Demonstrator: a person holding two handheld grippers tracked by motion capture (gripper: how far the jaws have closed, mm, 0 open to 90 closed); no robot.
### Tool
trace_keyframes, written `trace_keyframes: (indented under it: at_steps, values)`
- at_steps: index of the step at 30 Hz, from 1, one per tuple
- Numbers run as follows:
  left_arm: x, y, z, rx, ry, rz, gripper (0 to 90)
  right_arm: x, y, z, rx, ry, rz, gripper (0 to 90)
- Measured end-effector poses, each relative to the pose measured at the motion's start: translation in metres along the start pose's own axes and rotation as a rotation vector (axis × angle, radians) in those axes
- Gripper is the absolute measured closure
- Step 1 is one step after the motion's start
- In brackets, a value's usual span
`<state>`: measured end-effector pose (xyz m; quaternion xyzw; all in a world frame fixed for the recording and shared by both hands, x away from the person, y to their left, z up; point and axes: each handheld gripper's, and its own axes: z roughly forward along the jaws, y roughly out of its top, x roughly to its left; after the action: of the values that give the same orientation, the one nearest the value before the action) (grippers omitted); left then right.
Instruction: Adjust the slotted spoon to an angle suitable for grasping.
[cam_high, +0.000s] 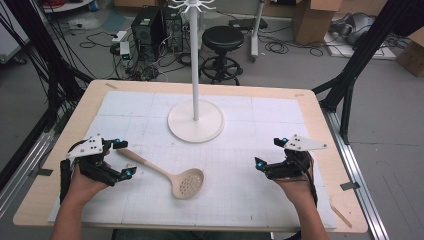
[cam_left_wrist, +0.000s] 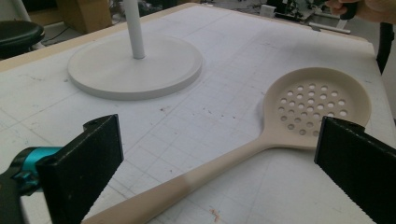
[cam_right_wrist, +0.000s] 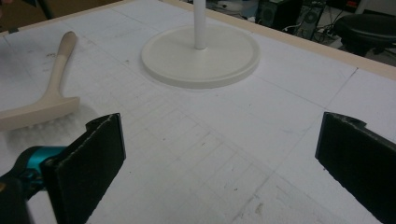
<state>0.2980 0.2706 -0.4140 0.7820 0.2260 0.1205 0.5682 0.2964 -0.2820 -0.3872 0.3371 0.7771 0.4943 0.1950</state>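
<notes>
Two tongs are hovering low over the near half of the desk (cam_high: 310, 107), both with jaws standing wide apart and gripping nothing. Left tongs (cam_high: 122, 159) are sitting just beside the handle end of the beige slotted spoon (cam_high: 170, 176), jaws either side of the handle in the left gripper view, not pressing it. The spoon is lying flat on the white gridded mat, bowl toward the middle. Right tongs (cam_high: 270, 152) are waiting well apart from it. Farther back, the white stand (cam_high: 195, 120) is standing upright.
</notes>
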Motion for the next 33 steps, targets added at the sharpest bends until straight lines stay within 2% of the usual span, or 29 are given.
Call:
trace_keyframes:
  at_steps: [7,13,24,27,30,31,33]
  values:
    - [-0.001,0.0,0.002,0.014,-0.007,0.009,1.7,-0.002,-0.006,0.001,0.026,-0.003,-0.001,0.5]
    - [-0.002,-0.001,0.003,0.037,-0.004,0.017,1.7,-0.001,-0.006,-0.002,0.023,-0.021,-0.005,0.5]
    - [-0.002,0.002,0.006,0.054,0.01,0.021,1.8,-0.002,-0.006,-0.001,0.027,-0.011,-0.001,0.5]
    - [-0.002,0.004,0.009,0.072,0.011,0.024,1.8,-0.002,-0.005,-0.002,0.017,-0.01,0.0,0.5]
    - [-0.002,0.007,0.011,0.09,-0.003,0.034,8.9,-0.002,-0.005,-0.001,0.021,-0.009,-0.009,0.5]
    - [-0.002,0.01,0.014,0.117,-0.022,0.052,12.6,-0.002,-0.005,-0.002,0.021,-0.008,-0.01,0.5]
    - [-0.003,0.015,0.018,0.143,-0.019,0.067,14.1,-0.002,-0.005,-0.002,0.02,-0.007,-0.003,0.5]
